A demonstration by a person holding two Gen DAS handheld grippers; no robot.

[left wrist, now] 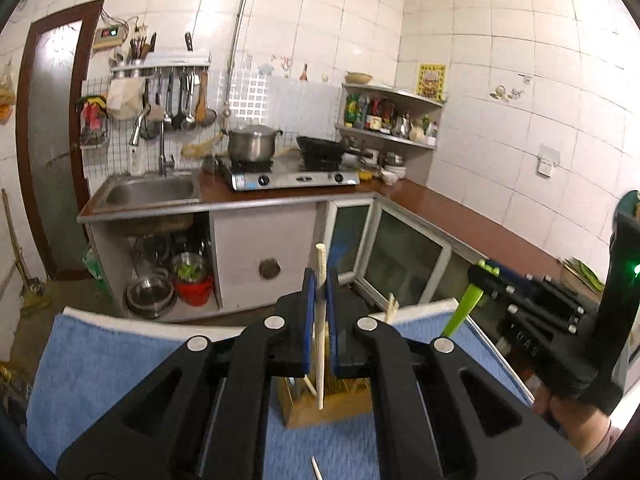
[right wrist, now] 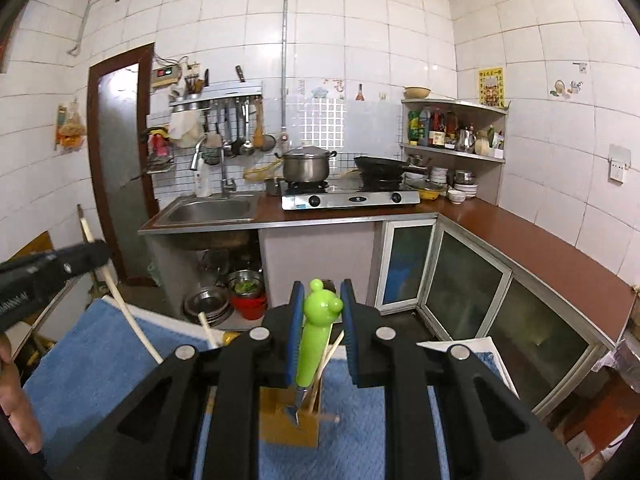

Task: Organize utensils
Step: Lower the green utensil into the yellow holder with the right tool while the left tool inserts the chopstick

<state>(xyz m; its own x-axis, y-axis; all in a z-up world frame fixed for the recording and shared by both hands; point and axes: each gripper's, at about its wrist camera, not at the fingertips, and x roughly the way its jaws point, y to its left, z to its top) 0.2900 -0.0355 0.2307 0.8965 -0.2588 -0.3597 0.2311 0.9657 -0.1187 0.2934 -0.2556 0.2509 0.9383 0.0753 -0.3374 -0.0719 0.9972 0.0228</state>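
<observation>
Left jaws [left wrist: 319,292] pinch one chopstick [left wrist: 320,280].

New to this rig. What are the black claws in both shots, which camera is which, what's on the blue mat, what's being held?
No robot here: a person carries one hand-held gripper in each hand, each with a fisheye camera looking along its fingers. In the left wrist view, the left hand-held gripper is shut on a pale chopstick. In the right wrist view, the right hand-held gripper clamps a green-handled utensil with a cartoon head. Each gripper also appears at the edge of the other's view. Below both, a wooden utensil holder stands on a blue towel, with more chopsticks in it. Behind is a kitchen counter.
</observation>
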